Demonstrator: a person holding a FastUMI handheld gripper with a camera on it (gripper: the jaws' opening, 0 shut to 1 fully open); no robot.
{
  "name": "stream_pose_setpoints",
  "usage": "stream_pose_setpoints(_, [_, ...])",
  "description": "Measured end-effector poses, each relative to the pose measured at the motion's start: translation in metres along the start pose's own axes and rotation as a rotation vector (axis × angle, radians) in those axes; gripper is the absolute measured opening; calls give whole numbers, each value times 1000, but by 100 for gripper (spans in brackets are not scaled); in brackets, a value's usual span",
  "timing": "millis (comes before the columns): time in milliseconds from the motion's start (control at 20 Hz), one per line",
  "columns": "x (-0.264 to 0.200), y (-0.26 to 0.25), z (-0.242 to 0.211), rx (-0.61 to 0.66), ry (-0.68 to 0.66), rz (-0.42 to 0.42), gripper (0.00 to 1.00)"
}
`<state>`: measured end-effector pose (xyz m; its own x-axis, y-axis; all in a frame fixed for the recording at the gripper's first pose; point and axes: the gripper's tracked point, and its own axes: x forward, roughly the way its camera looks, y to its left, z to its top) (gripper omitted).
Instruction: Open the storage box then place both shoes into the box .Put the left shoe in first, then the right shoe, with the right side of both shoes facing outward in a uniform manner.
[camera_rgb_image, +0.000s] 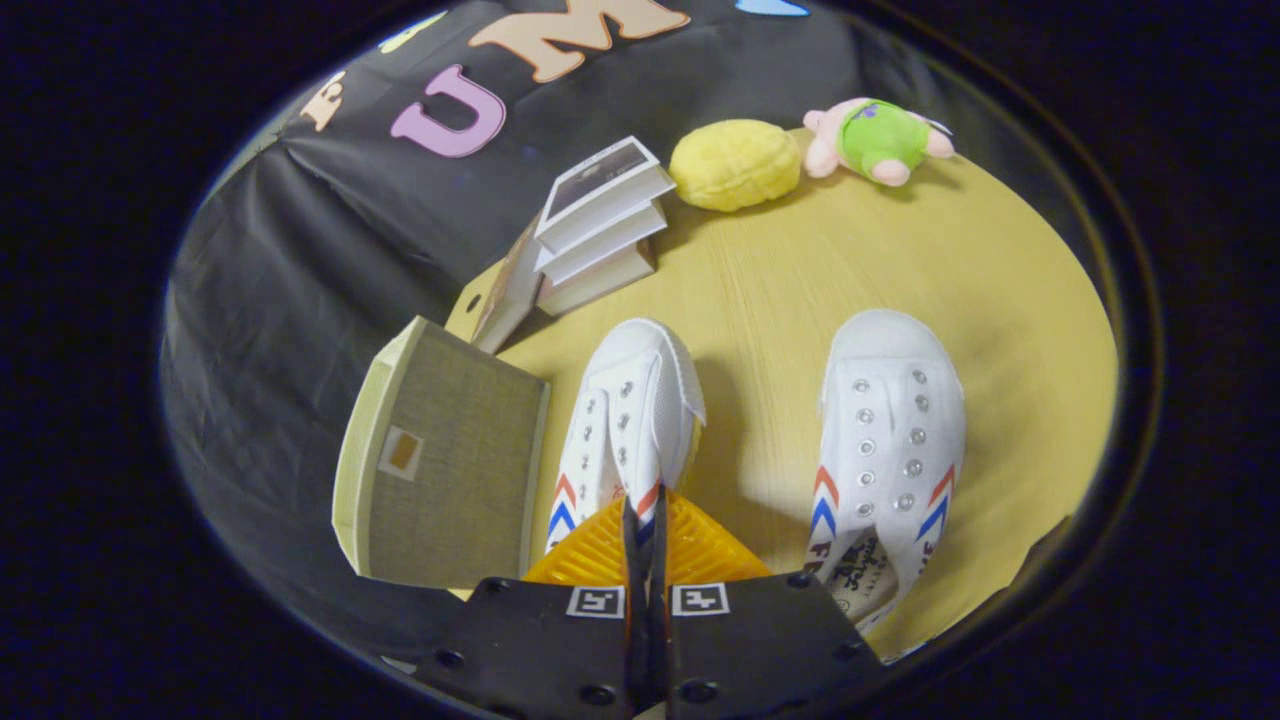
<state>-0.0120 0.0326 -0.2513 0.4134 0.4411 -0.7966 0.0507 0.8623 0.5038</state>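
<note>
In the gripper view, the gripper (646, 520) has its jaws pressed together with only a thin slit between them; they seem to pinch the heel rim of the left-hand shoe (625, 425), though whether both fingers truly press on it cannot be told.

Two white canvas shoes stand on the round wooden desk (790, 270), toes pointing to 12 o'clock. Each carries red and blue chevron stripes on its sides and rows of metal eyelets without laces. The right-hand shoe (890, 440) lies well apart from the first, at about 2 o'clock from the jaws; its insole bears printed writing too small to read, and a letter "F" shows on its side near the heel.

One storage box (440, 465), olive fabric with a pale rim, sits just beside the left-hand shoe at 10 o'clock from the jaws, overhanging the desk's edge, with a small tan label patch (402, 452) on its face. Its lid looks shut.

Beyond the shoes, at 12 o'clock, a stack of three books (600, 225) rests near the desk's far edge. One yellow lumpy cushion (735, 165) and one pink plush toy (875, 140) in green lie at 1 o'clock. Bare desk stretches between the two shoes and out beyond them.
</note>
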Motion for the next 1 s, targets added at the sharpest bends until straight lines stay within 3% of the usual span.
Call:
stream_pose_setpoints(600, [-55, 122, 49, 22, -128, 115, 4])
stream_pose_setpoints(1000, [-35, 205, 38, 12, -115, 185, 4])
